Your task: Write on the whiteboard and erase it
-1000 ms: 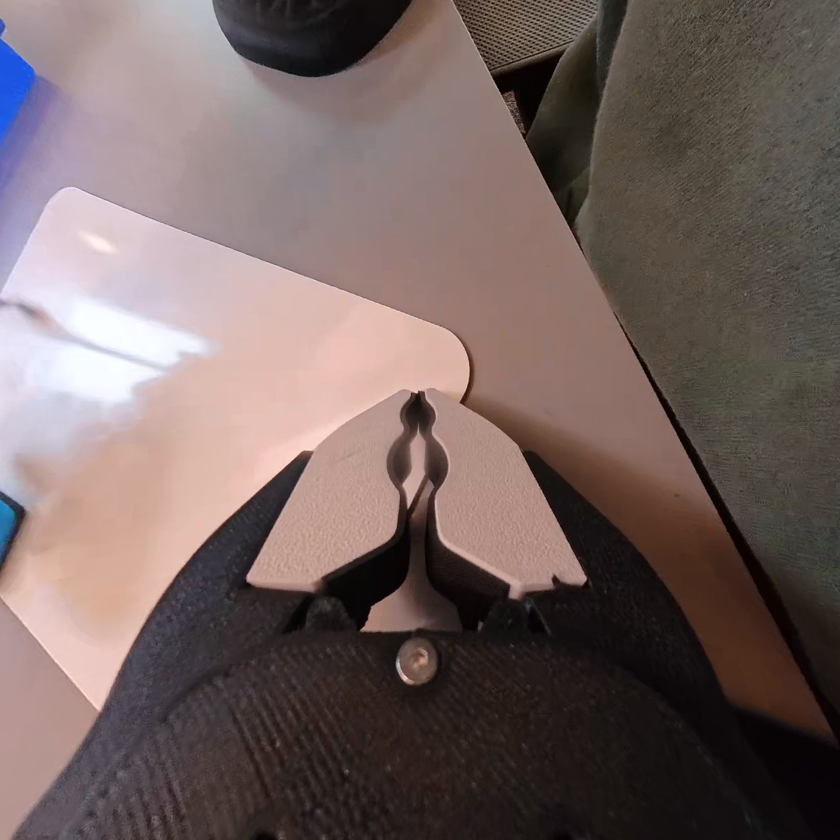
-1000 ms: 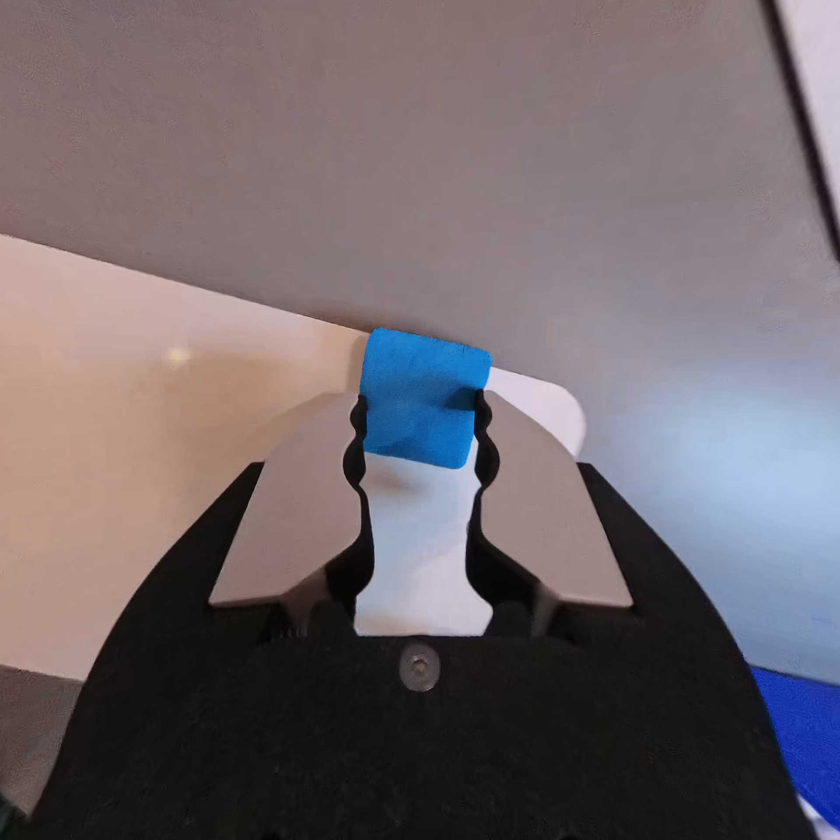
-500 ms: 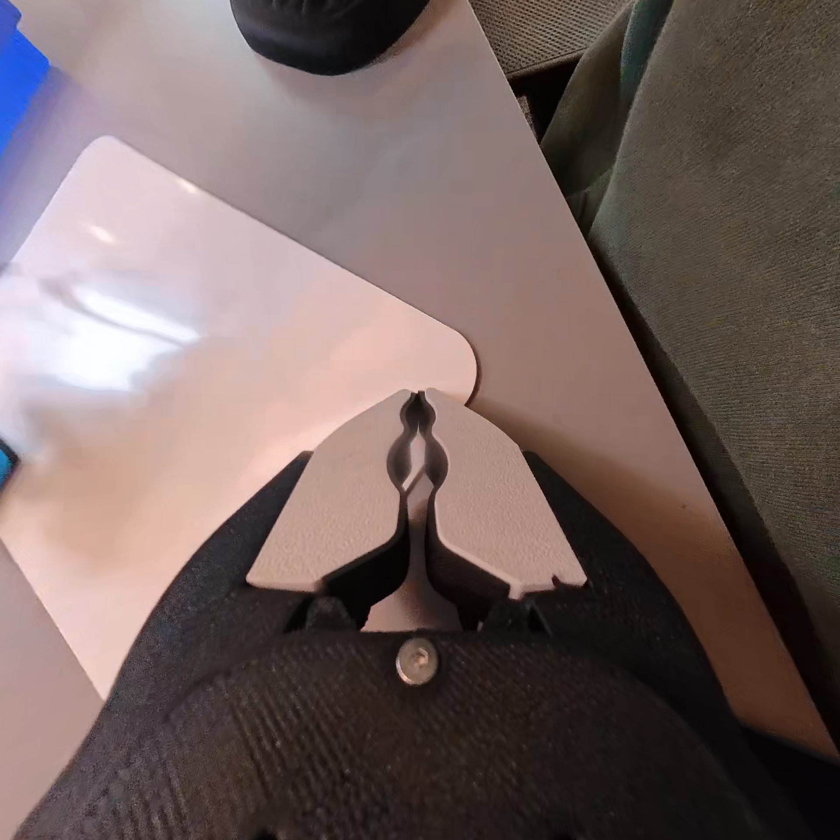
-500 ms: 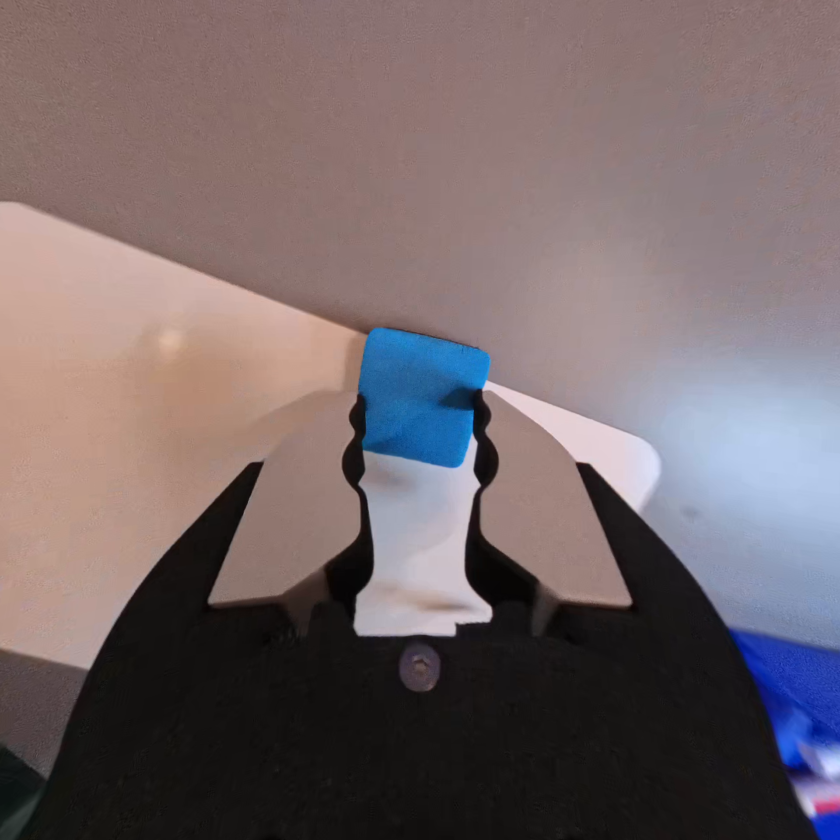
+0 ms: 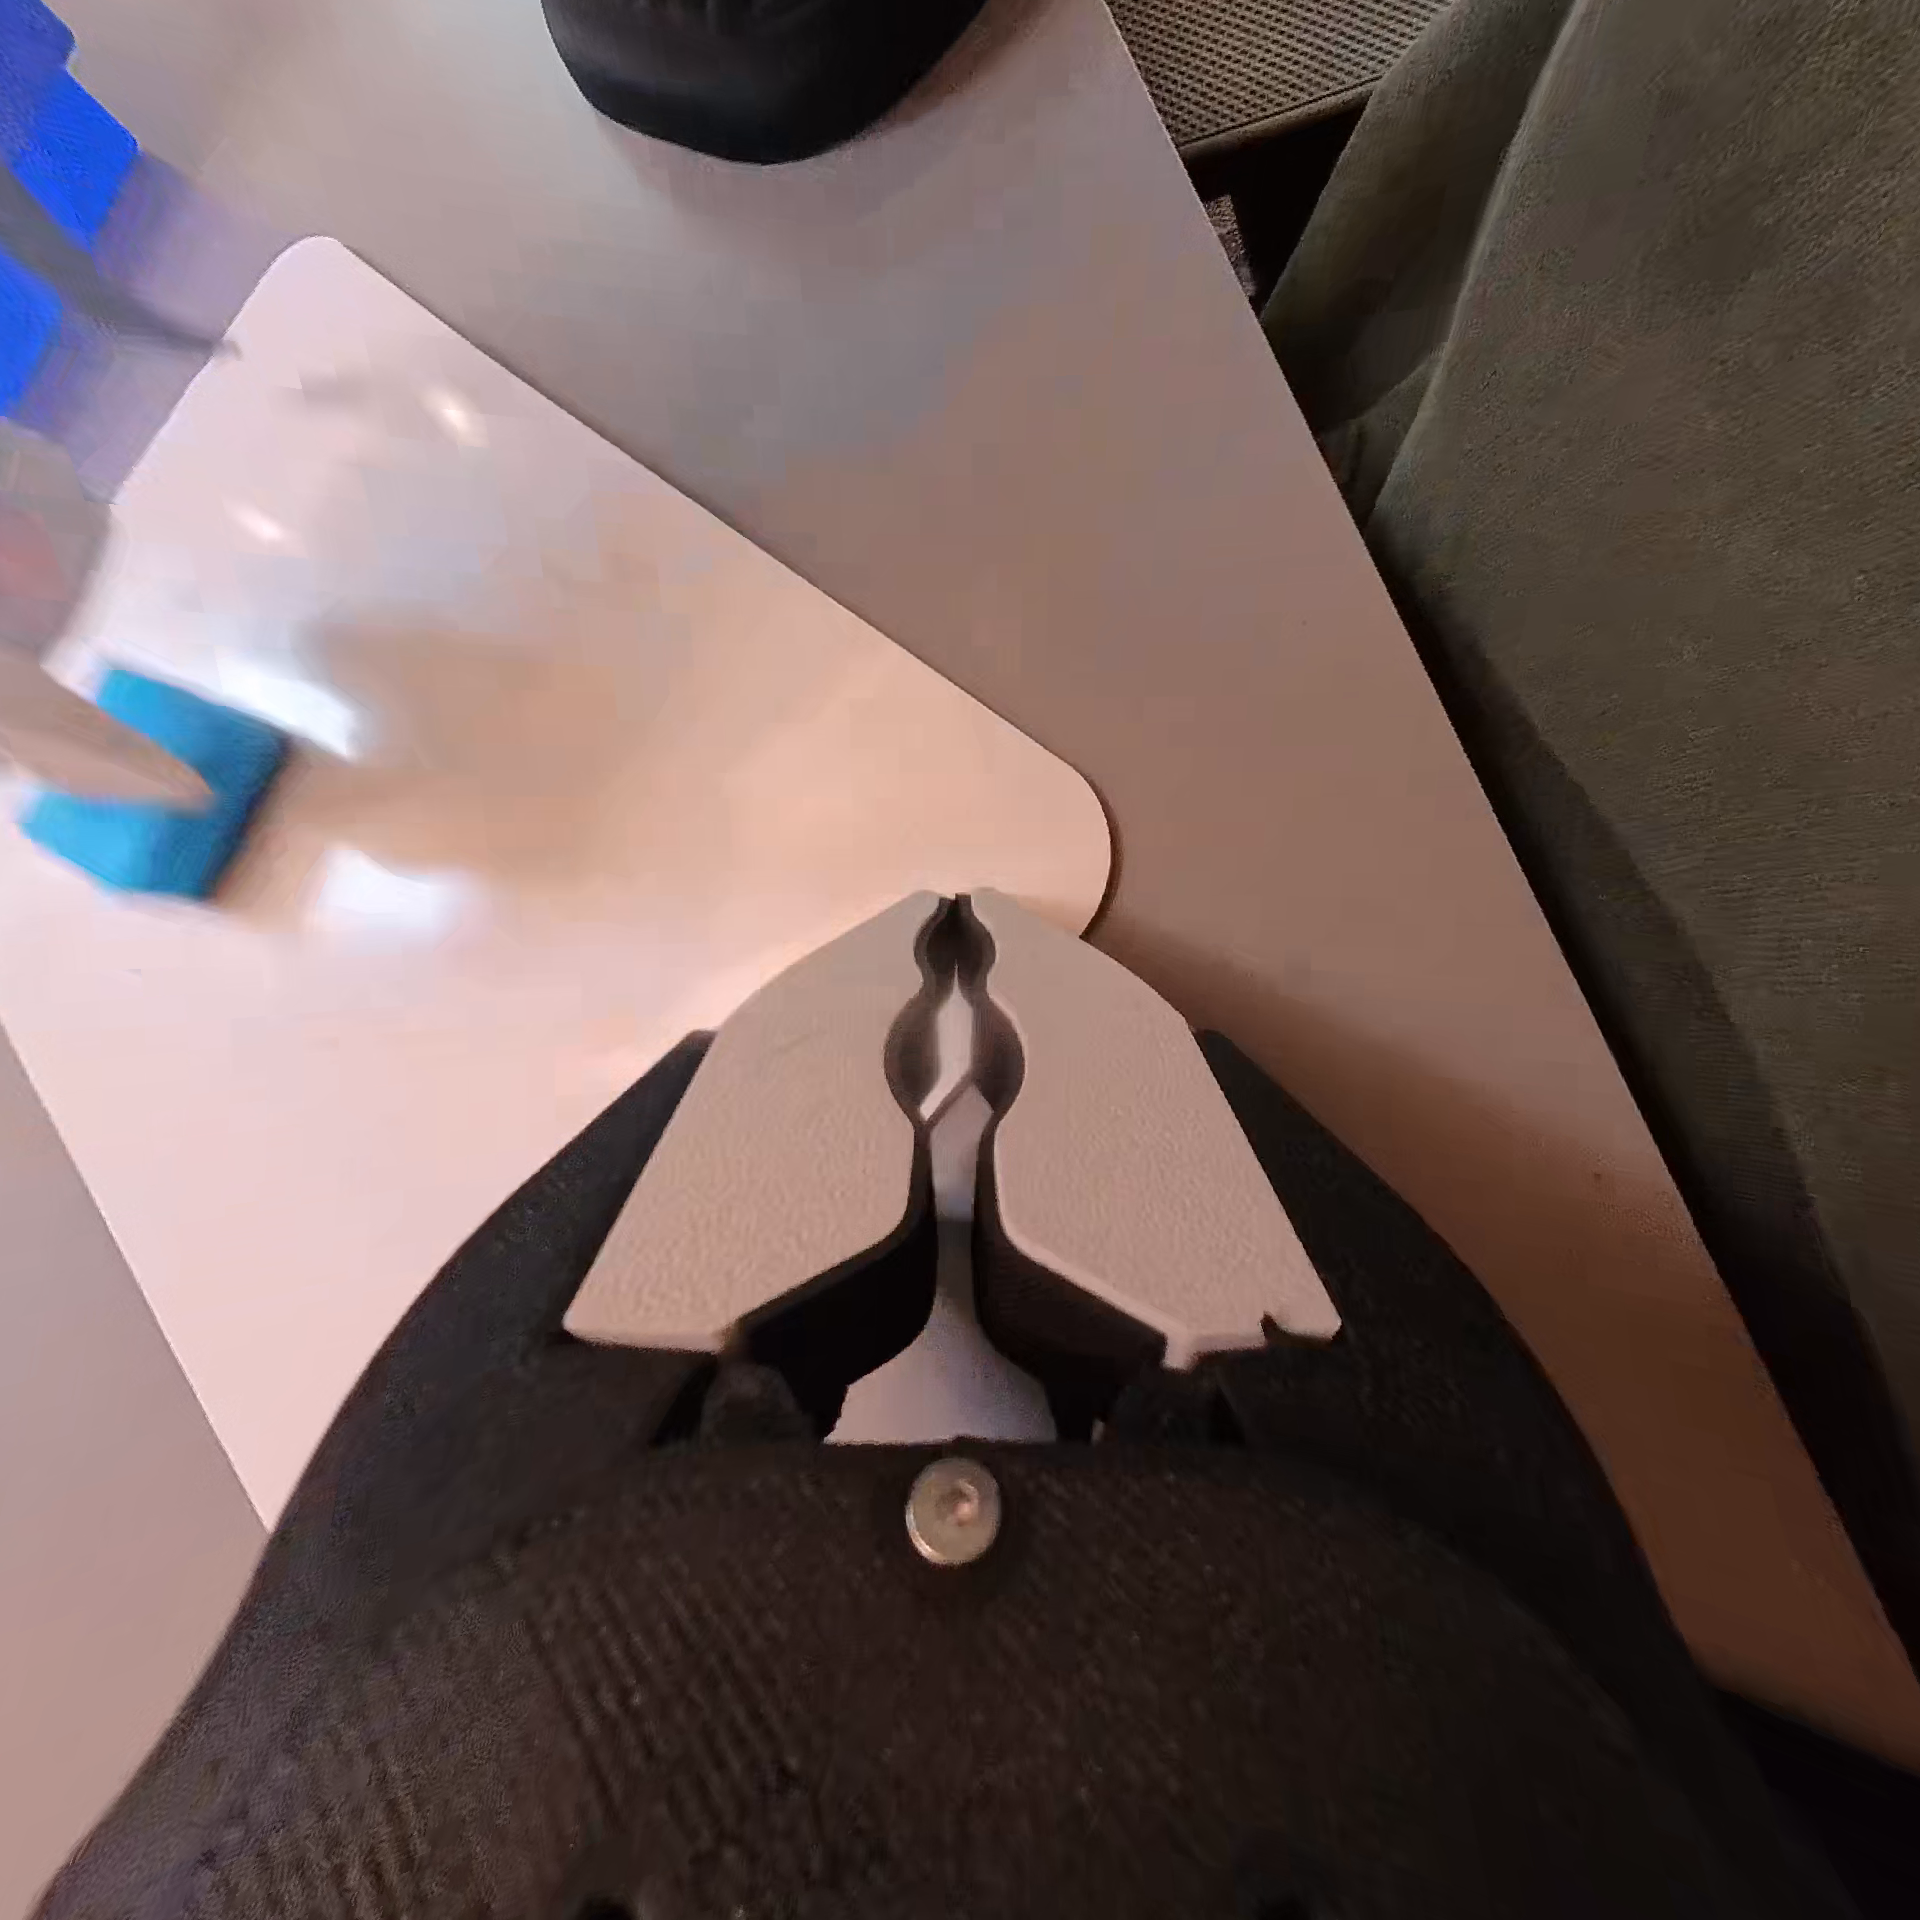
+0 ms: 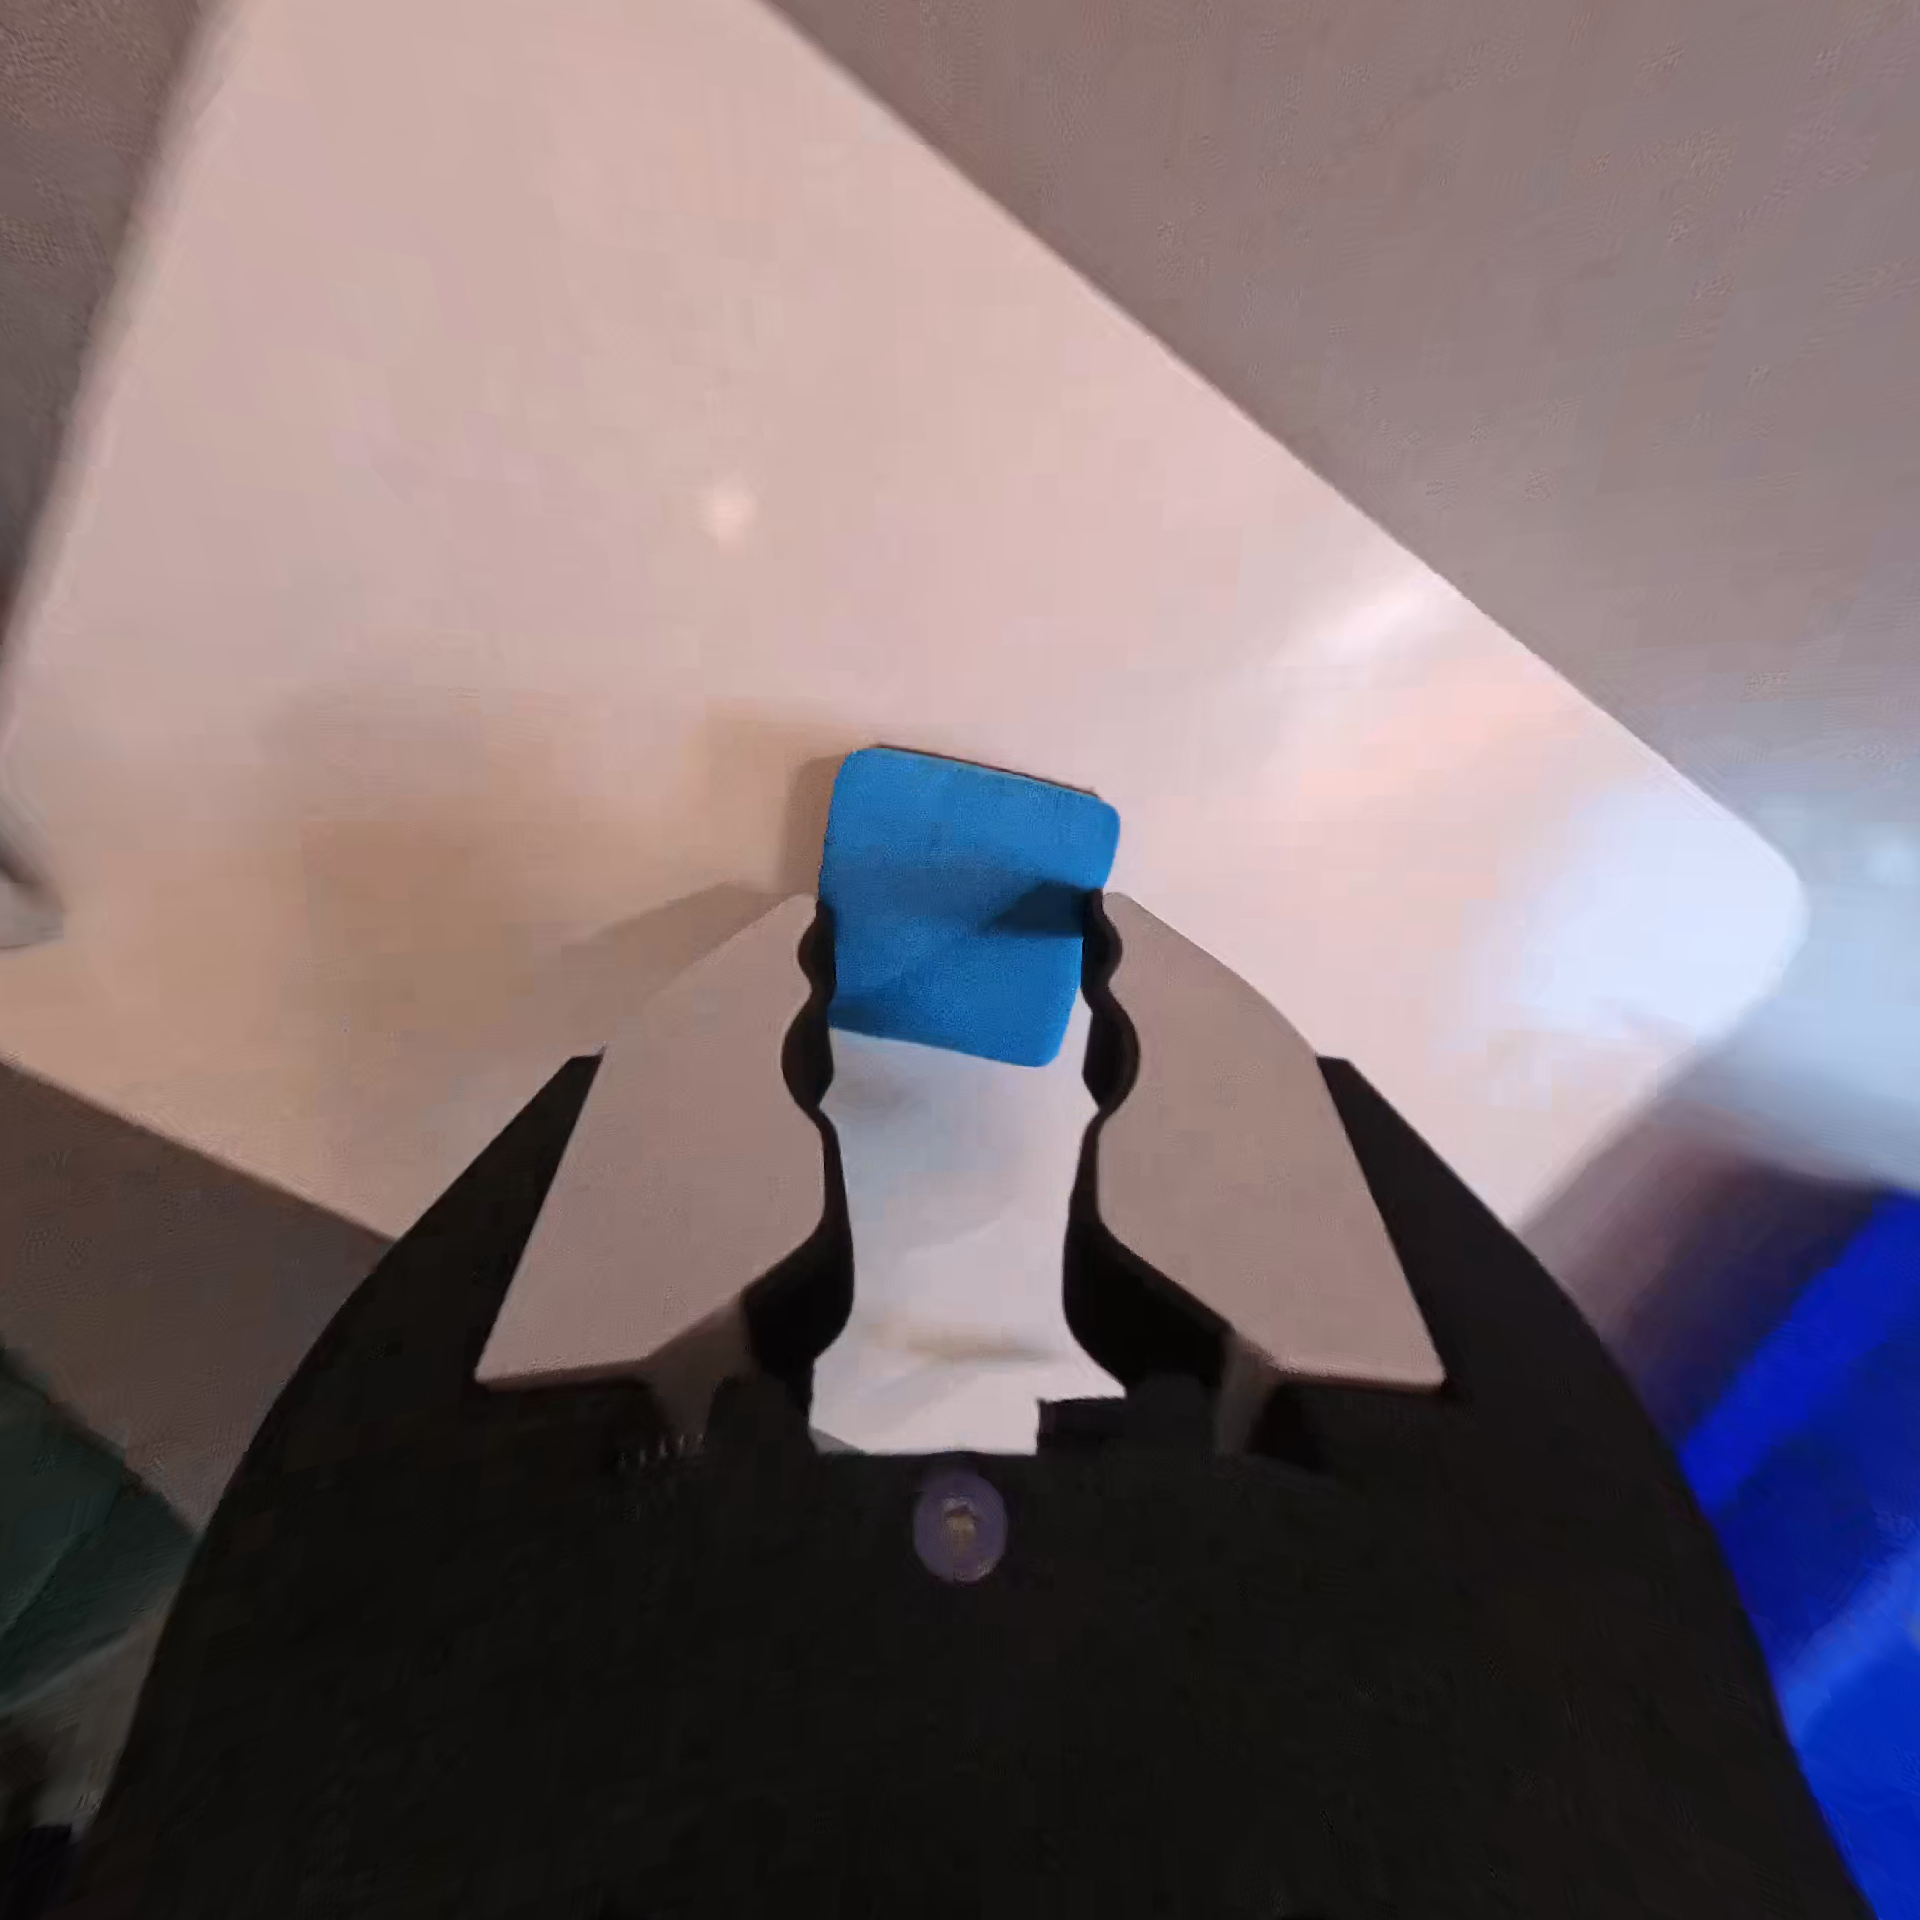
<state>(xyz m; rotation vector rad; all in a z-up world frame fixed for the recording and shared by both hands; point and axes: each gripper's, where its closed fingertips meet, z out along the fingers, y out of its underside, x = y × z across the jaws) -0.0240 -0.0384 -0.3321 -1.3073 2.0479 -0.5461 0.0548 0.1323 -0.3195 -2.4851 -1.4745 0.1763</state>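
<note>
A white whiteboard [image 5: 540,831] with rounded corners lies flat on the grey table; I see no marks on it. My left gripper [image 5: 958,902] is shut and empty, its tips resting over the board's near right corner. My right gripper [image 6: 956,914] is shut on a blue eraser block [image 6: 961,904] and holds it down on the whiteboard [image 6: 623,520], near its middle. In the left wrist view the eraser [image 5: 156,800] and the right gripper's finger [image 5: 94,738] show blurred at the left edge of the board.
A black rounded object [image 5: 758,73] sits on the grey table [image 5: 935,416] beyond the board. A blue object [image 5: 52,156] lies at the far left, also seen in the right wrist view [image 6: 1829,1455]. A person's green clothing [image 5: 1662,623] runs along the table's right edge.
My right gripper has swept the eraser from the board's far corner inward over its middle, and it has come into the left wrist view. My left gripper stays shut at its corner.
</note>
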